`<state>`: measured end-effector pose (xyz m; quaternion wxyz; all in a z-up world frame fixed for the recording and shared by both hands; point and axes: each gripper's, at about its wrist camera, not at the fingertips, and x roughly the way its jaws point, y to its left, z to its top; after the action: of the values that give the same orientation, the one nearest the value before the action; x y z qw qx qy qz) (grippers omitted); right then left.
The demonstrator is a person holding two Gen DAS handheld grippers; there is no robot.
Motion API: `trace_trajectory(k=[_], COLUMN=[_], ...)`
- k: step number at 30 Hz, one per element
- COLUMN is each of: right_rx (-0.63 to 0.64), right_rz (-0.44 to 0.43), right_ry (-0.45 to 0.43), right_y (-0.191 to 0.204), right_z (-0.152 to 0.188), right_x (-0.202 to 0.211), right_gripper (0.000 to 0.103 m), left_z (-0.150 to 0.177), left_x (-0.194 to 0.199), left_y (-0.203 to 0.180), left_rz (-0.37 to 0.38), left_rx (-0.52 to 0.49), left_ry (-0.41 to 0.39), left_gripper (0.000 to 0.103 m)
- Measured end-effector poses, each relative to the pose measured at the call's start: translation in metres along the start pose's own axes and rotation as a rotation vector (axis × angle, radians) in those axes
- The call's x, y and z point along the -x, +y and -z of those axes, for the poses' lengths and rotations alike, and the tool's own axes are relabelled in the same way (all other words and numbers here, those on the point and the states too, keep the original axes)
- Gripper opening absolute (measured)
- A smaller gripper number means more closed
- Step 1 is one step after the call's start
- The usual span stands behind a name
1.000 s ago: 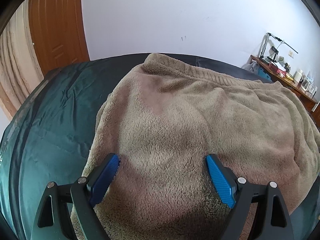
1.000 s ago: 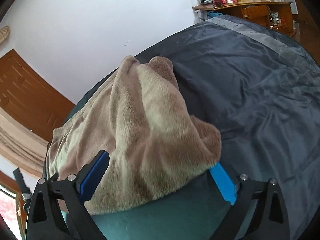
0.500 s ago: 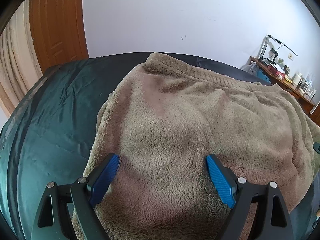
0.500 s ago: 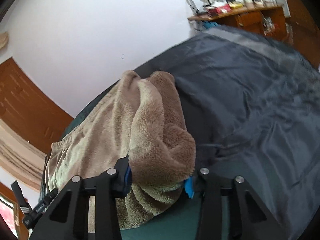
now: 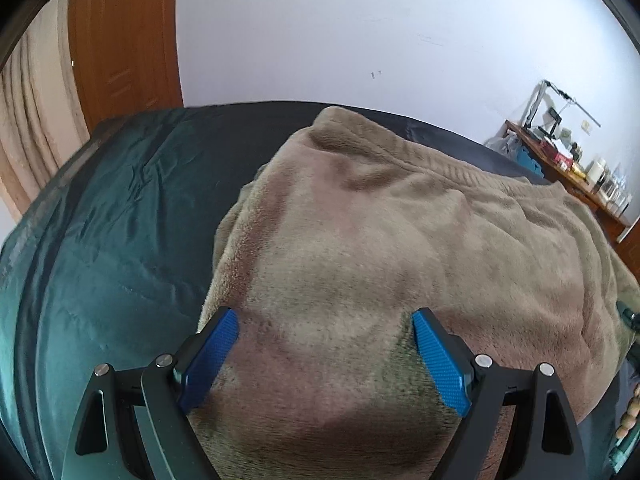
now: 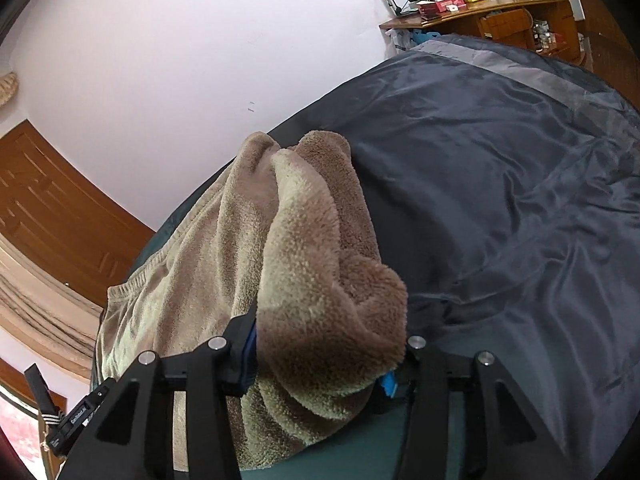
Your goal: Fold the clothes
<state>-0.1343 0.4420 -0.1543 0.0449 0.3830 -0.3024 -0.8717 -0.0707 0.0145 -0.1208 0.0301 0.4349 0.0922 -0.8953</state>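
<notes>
Fleece garment [image 6: 320,280] bunched at six o'clock: right gripper [image 6: 320,364] jaws have just closed, pinching it; left gripper [image 5: 326,354] jaws spread above, so folding can begin.

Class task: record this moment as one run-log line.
left gripper: open above brown fleece garment | right gripper: just closed on its bunched edge | dark green bedcover

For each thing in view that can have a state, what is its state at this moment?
fleece garment: lying on the bed, one end bunched and raised.
left gripper: open, jaws wide over the garment, gripping nothing.
right gripper: has just been closing, shut on a thick fold of the garment.
bed cover: spread, wrinkled.
wooden door: cannot tell whether open or closed.
</notes>
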Motion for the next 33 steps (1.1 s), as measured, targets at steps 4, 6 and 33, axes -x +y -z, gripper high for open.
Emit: trace_trajectory(k=[4,6,33], right_rx=[-0.005,0.012,0.252], right_rz=[-0.019,-0.026,-0.145], right_ry=[-0.013,-0.027,-0.099], right_y=[0.002,0.009,0.164], right_z=[0.001,0.001,0.007], right_x=[0.007,0.012,0.042], right_gripper=[0.036,0.034,0.029], left_z=[-0.003,-0.006,-0.004], left_x=[0.001,0.003,0.022], left_y=[0.011,0.018,0.078], left_rz=[0.013,-0.018,0.011], left_rx=[0.032,0.055,0.218], left_ry=[0.007,0.004,-0.002], left_gripper=[0.091,0.091,0.091])
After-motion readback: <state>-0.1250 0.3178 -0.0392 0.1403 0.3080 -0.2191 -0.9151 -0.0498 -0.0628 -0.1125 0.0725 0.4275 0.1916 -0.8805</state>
